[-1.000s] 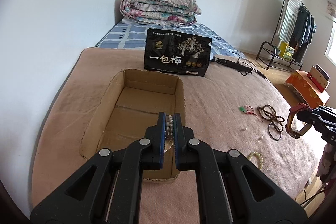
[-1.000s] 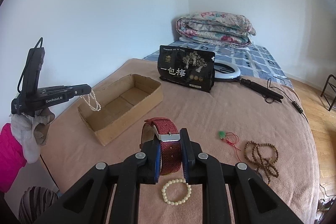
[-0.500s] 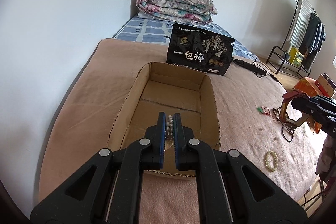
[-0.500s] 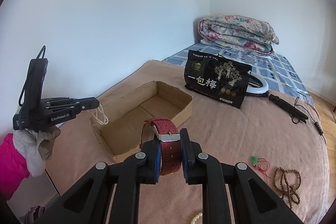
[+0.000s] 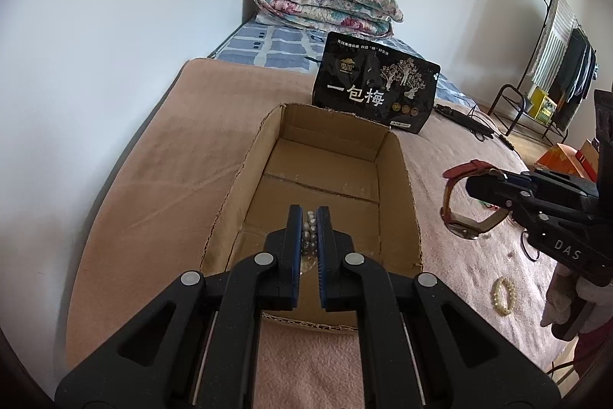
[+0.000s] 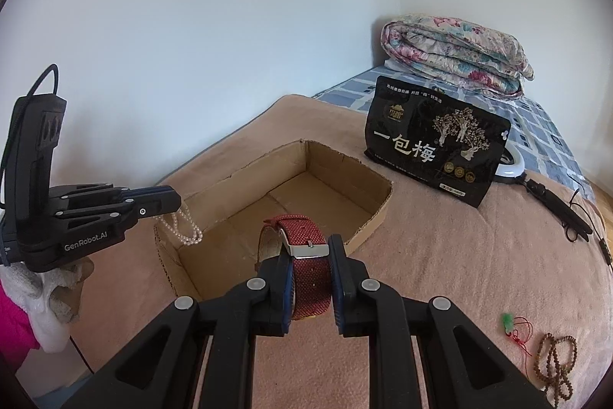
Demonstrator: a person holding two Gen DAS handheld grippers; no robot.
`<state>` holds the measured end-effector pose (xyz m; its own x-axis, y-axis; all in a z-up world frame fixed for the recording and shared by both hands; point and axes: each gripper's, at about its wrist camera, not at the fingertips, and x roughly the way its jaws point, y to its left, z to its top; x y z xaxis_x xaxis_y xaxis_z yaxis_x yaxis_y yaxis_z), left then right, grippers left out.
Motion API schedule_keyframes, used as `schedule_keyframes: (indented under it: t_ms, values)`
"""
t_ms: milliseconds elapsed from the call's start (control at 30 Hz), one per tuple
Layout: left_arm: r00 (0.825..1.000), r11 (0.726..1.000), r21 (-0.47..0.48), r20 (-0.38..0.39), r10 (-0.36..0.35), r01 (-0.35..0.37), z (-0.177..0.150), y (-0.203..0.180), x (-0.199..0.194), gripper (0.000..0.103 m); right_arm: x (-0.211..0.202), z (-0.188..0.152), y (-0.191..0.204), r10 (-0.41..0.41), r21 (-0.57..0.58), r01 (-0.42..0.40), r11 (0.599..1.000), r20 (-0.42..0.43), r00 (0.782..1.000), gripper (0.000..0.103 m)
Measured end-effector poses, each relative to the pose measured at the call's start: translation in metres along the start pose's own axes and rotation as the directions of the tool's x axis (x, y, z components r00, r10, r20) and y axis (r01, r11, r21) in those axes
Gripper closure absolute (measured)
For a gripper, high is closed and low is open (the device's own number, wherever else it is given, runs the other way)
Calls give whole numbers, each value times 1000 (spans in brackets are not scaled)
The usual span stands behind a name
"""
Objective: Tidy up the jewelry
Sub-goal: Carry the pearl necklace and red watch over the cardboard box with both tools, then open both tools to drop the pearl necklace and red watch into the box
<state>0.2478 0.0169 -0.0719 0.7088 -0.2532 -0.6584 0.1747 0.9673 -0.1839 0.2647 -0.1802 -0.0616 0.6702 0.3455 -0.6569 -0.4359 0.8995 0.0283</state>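
An open cardboard box (image 5: 398, 186) (image 6: 367, 186) lies on the pink blanket. My left gripper (image 5: 309, 217) (image 6: 174, 202) is shut on a white pearl necklace (image 5: 308, 229) (image 6: 184, 229) and holds it above the box's near end. My right gripper (image 6: 309, 248) (image 5: 475, 184) is shut on a red-strapped watch (image 6: 302, 232) (image 5: 459, 213), held above the blanket just right of the box. A pearl bracelet (image 5: 502, 294), a green pendant on red cord (image 6: 513, 326) and brown prayer beads (image 6: 555, 363) lie on the blanket.
A black snack bag (image 5: 375, 91) (image 6: 436, 148) stands behind the box. A folded floral quilt (image 5: 325, 2) lies at the bed's far end by the wall. A ring light with cable (image 6: 536, 186) lies right of the bag. A clothes rack (image 5: 551, 64) stands off the bed.
Both grippers have moved left toward the box. The left gripper with the necklace is now over the box's near end; the right gripper with the watch is close beside the box.
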Motion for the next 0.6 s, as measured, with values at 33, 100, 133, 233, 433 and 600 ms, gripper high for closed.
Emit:
schedule_keyframes:
  t_ms: [33, 100, 133, 233, 433, 600]
  values:
    - [1000, 1000, 1, -2, 0, 0, 0, 1, 1, 98, 4, 0, 1, -1, 0, 1, 1000, -4, 1000, 88]
    - [1000, 1000, 3, -7, 2, -2, -2, 1, 3, 98, 16, 1, 3, 0, 7, 0, 1000, -12, 1000, 88]
    - [1000, 1000, 2, -10, 3, -3, -2, 2, 4, 98, 20, 1, 3, 3, 15, -3, 1000, -15, 1000, 88]
    - [1000, 1000, 1, -19, 5, -5, -5, 3, 7, 98, 33, 2, 3, 12, 42, -11, 999, -27, 1000, 88]
    - [1000, 1000, 5, -29, 7, -7, -10, 5, 11, 99, 51, 2, 13, 16, 34, -14, 999, -49, 999, 88]
    - [999, 1000, 4, -41, 5, -5, -13, 5, 13, 98, 62, 0, 20, 22, 28, -20, 999, -67, 997, 88]
